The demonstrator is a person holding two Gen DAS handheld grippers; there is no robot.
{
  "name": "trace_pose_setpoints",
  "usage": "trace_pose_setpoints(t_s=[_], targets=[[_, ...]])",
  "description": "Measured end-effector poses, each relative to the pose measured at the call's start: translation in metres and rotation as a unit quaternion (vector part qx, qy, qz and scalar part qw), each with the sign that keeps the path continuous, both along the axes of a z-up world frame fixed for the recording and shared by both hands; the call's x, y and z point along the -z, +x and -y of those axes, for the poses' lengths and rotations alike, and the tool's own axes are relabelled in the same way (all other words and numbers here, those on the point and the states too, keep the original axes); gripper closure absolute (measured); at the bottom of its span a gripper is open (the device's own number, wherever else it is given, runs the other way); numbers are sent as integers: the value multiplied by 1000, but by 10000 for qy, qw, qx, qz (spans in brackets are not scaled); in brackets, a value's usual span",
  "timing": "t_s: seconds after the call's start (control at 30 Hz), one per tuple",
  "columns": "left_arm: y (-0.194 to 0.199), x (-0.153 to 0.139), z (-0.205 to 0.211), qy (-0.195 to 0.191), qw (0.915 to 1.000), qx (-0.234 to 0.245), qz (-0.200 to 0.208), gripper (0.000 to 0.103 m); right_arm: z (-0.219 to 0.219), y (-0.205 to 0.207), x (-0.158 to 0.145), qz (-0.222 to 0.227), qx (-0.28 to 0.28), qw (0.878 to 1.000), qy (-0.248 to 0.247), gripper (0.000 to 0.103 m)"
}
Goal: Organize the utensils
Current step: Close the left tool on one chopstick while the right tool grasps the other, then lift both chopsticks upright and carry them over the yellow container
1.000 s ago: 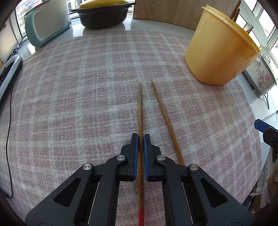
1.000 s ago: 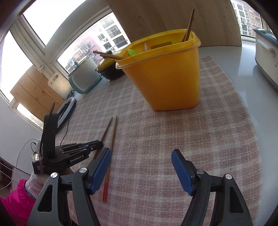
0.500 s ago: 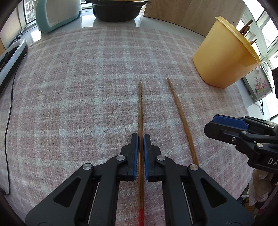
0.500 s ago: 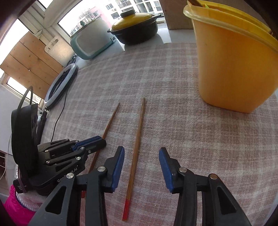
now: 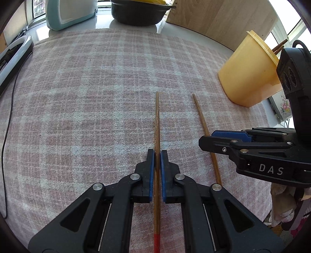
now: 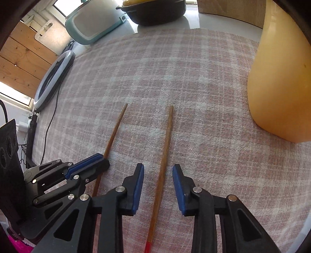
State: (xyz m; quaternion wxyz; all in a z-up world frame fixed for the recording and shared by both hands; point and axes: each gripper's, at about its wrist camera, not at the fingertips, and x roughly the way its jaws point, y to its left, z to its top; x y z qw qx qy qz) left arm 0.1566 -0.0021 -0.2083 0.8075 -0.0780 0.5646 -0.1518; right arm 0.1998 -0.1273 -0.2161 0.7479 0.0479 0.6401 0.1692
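Observation:
Two wooden chopsticks with red ends lie side by side on the checked cloth (image 5: pixel 87 97). My left gripper (image 5: pixel 157 153) is shut on the left chopstick (image 5: pixel 157 124); it also shows in the right wrist view (image 6: pixel 91 165). My right gripper (image 6: pixel 158 169) is open, its jaws on either side of the right chopstick (image 6: pixel 165 148), without touching it. That chopstick shows in the left wrist view (image 5: pixel 202 120), with the right gripper (image 5: pixel 213 139) over it. The yellow utensil tub (image 5: pixel 250 74) stands at the right with chopsticks in it.
A black pot (image 5: pixel 140 11) with a yellow lid and a teal appliance (image 5: pixel 72 11) stand at the back. A wooden board (image 5: pixel 223 19) leans behind the tub. A ring light (image 6: pixel 52 77) and cable (image 5: pixel 9 109) lie at the left edge.
My right gripper has come down and left over the right chopstick and its jaws have narrowed around it. My left gripper stays shut on its chopstick.

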Motion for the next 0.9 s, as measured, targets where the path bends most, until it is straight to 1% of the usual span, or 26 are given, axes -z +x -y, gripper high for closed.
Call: trace_pose_setpoints(t_s=[0.07,0.13,0.17,0.2,0.23,0.3,0.5,0.77,0.9], targets=[[0,0,-2,-51,10000,-53,-11,99,-5,1,0,33,-114,9998,-179,76],[-1,0,-3,-105,9999,-87,-18,99,-9,1,0,88,-186,9993,-312,82],[-1,0,-3,-111,9999,-98,-12,99,-10,1,0,116,-224,9990,-365,84],[-2,-1,-3,-108,9999,-110,-3,99,-10,2,0,140,-254,9987,-421,88],[-2,-1,-3,-110,9999,-126,4,99,-10,2,0,161,-270,9985,-458,93],[-3,-3,-4,-134,9998,-168,16,99,-7,2,0,179,-249,9986,-424,97],[-6,-14,-7,-176,9994,-260,154,99,6,-8,-2,190,-85,9998,33,99],[-16,-41,-1,21,9974,-337,631,99,29,-36,-21,543,110,9976,411,100],[-22,-54,1,20,9960,-382,806,99,37,-46,-31,745,233,9955,533,100]])
